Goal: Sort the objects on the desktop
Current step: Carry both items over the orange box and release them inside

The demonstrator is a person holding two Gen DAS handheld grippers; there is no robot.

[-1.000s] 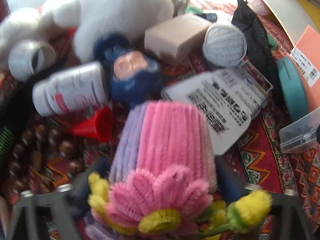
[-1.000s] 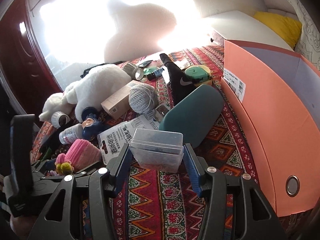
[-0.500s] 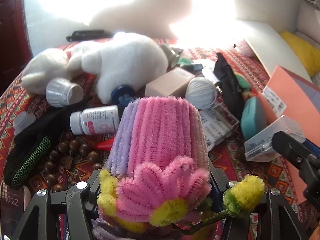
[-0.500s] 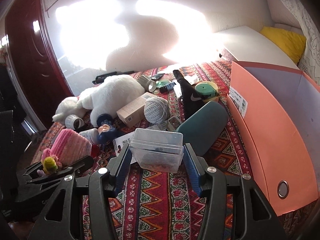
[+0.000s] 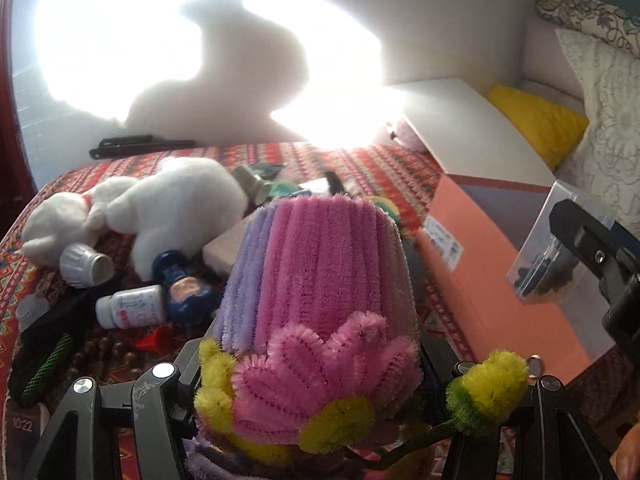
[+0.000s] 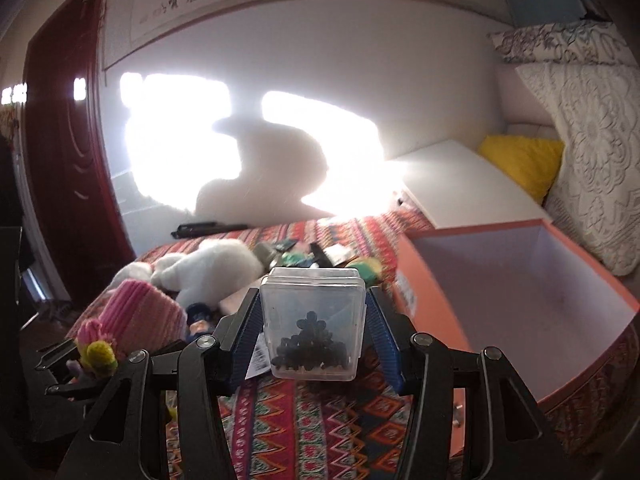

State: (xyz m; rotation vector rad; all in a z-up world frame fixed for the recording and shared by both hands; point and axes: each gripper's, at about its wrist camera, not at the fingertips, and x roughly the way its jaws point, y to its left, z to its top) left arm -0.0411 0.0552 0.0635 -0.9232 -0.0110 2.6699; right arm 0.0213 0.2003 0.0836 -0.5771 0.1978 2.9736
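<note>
The clear plastic box (image 6: pixel 313 322) of small dark pieces sits clamped in the right gripper (image 6: pixel 314 336) jaws, raised beside the open orange box (image 6: pixel 432 322). The left gripper (image 5: pixel 316 364) jaws clamp a pink fuzzy pot (image 5: pixel 320 272), which hides much of the surface (image 5: pixel 360 160) clutter behind it.

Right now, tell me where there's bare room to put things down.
The orange box is open, and what shows of its inside is bare. A strip of patterned cloth lies free below the clear case, bordered by the box's wall. Left is crowded: plush toy, pill bottle, blue figure and beads pack the cloth.
</note>
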